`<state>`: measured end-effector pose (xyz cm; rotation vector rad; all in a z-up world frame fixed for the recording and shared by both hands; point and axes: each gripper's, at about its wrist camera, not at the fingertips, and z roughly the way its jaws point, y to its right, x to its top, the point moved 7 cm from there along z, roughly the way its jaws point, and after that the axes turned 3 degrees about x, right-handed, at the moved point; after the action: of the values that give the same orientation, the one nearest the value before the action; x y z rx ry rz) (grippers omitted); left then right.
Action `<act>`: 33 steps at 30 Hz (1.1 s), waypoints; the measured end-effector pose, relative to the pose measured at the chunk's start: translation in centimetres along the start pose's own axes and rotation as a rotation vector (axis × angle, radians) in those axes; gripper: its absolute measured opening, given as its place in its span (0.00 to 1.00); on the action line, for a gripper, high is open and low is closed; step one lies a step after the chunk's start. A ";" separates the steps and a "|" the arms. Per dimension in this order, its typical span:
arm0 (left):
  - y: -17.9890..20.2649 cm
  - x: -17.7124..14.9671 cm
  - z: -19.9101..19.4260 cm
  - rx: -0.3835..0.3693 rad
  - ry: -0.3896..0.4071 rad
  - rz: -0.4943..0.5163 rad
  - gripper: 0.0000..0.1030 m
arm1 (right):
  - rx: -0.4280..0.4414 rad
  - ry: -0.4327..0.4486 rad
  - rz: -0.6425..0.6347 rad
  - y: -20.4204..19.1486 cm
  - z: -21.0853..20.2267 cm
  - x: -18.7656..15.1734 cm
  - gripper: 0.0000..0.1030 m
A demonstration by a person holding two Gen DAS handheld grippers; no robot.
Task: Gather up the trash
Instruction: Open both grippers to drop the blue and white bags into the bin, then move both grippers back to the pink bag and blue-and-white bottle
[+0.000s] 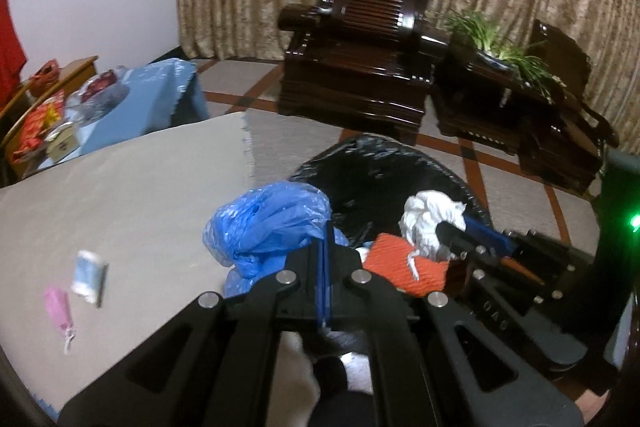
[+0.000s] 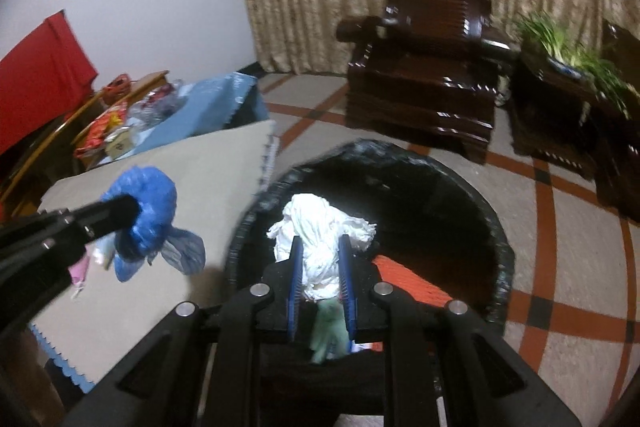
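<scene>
My left gripper (image 1: 325, 239) is shut on a crumpled blue plastic bag (image 1: 268, 223), held at the edge of the grey table by the bin. That bag (image 2: 144, 215) and the left gripper (image 2: 132, 211) also show at the left of the right wrist view. My right gripper (image 2: 320, 247) is shut on a wad of white tissue (image 2: 320, 227) and hangs over the open bin lined with a black bag (image 2: 496, 227). In the left wrist view the tissue (image 1: 428, 219) sits over the bin (image 1: 384, 163). An orange-red item (image 1: 404, 263) lies inside the bin.
On the grey table (image 1: 120, 187) lie a small blue-white packet (image 1: 88, 275) and a pink item (image 1: 60, 307). A blue-covered table (image 1: 160, 87) with clutter stands behind. Dark wooden armchairs (image 1: 360, 47) and a potted plant (image 1: 500, 47) stand on the tiled floor before a curtain.
</scene>
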<state>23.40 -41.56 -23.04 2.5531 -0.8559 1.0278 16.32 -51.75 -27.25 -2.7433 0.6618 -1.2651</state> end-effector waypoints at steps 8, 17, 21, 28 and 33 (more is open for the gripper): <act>3.8 -0.3 5.5 -0.035 -0.040 0.059 0.05 | -0.066 -0.049 0.056 5.1 3.2 -1.1 0.25; 0.3 -2.5 7.5 0.034 -0.097 0.043 0.41 | -0.105 -0.053 0.116 7.1 2.7 -3.2 0.37; -3.7 -3.3 5.7 0.086 -0.093 0.005 0.50 | -0.094 -0.030 0.117 5.9 1.1 -3.1 0.37; -14.6 -5.5 0.1 0.231 -0.061 -0.094 0.60 | 0.016 -0.008 0.026 -3.3 -0.4 -2.8 0.37; -22.5 -8.0 -4.3 0.341 -0.038 -0.169 0.66 | 0.094 -0.028 -0.040 -11.0 0.5 -3.6 0.37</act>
<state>30.16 -18.43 -25.96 2.8727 -0.4959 1.1589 18.64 -40.37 -27.72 -2.7057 0.5343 -1.2304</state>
